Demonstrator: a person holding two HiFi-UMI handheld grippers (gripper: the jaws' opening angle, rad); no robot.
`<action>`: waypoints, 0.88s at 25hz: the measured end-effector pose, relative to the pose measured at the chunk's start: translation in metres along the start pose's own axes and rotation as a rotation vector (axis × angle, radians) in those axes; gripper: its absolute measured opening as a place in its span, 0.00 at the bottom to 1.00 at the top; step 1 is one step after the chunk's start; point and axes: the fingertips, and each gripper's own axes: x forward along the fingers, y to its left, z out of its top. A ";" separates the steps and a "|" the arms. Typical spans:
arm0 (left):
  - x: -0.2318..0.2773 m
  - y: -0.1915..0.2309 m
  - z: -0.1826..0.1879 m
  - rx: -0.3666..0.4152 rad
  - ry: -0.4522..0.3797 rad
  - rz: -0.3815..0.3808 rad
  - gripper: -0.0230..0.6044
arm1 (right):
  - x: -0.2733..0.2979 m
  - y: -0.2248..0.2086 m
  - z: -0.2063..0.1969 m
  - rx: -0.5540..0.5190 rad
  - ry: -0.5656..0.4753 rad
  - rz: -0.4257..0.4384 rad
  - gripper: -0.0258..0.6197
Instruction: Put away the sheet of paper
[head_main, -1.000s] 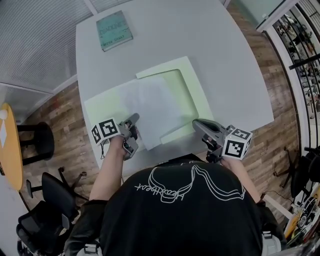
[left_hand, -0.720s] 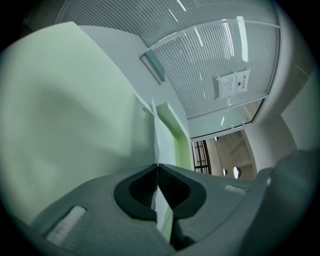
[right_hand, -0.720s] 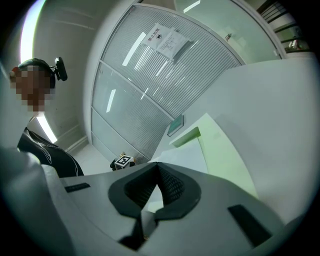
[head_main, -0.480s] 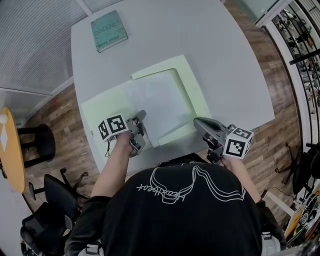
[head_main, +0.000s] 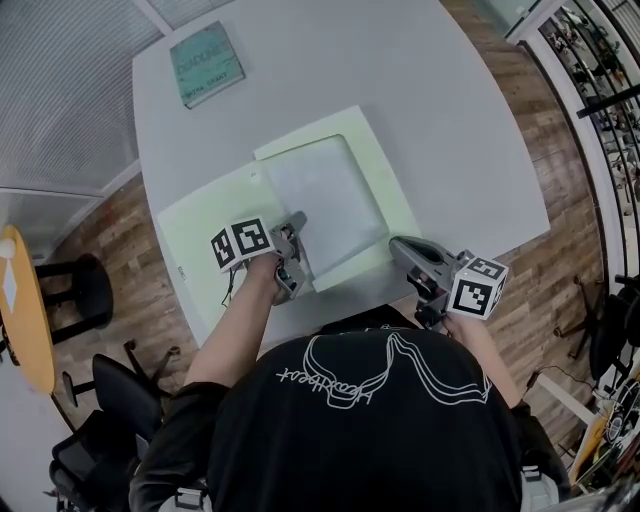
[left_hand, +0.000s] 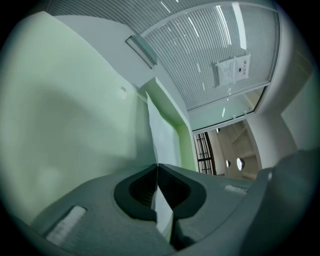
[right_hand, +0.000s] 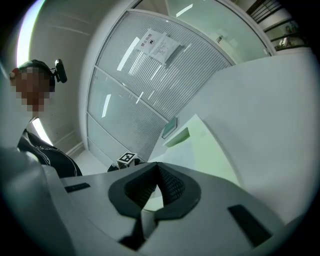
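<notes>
A smooth white desk (head_main: 450, 120) with rounded corners is seen from above. A pale green folder (head_main: 200, 225) is laid open and flat by the near edge. A thin, white, rectangular sheet (head_main: 330, 195) is spread over the folder's middle. The sheet's near left edge is pinched between the clenched jaws of the matte grey left gripper (head_main: 298, 225). The right gripper (head_main: 395, 243) is held at the folder's near right corner, jaws pressed together, nothing seen between them. A teal book (head_main: 206, 64) is placed at the far left corner.
</notes>
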 end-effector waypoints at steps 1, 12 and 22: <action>0.002 -0.001 0.000 -0.001 0.002 0.000 0.06 | -0.001 -0.001 0.000 0.004 -0.005 -0.002 0.05; 0.021 -0.007 -0.006 0.147 0.021 0.083 0.06 | -0.008 -0.004 0.002 0.036 -0.030 0.007 0.05; 0.004 -0.004 0.002 0.217 -0.048 0.161 0.40 | -0.003 0.005 -0.011 0.049 -0.021 0.029 0.05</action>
